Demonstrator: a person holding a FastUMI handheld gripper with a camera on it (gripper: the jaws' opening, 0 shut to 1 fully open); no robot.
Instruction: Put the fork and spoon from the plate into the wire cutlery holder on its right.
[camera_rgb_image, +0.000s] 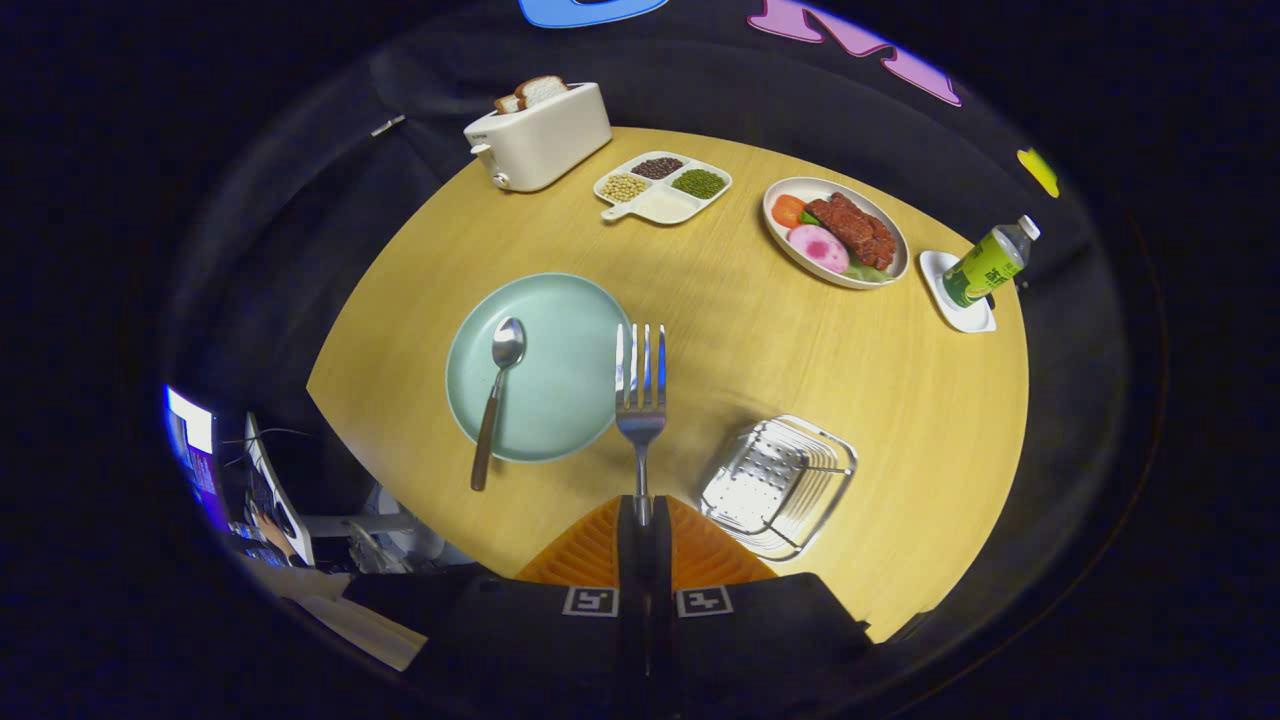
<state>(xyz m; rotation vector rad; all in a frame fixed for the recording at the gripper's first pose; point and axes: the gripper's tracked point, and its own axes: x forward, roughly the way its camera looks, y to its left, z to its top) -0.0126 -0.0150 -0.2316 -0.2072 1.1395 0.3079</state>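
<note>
While the fingers (643, 515) pinch the fork (641, 400) by its handle, tines pointing ahead, the wire holder (778, 485) sits just right; spoon (496, 395) waits on the plate (560, 400).

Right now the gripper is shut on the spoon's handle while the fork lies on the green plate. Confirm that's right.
Not right: the two are swapped. The gripper view shows the gripper shut on the handle of the fork, tines pointing ahead of the fingers, while the spoon lies on the green plate, its handle reaching past the rim.
</note>
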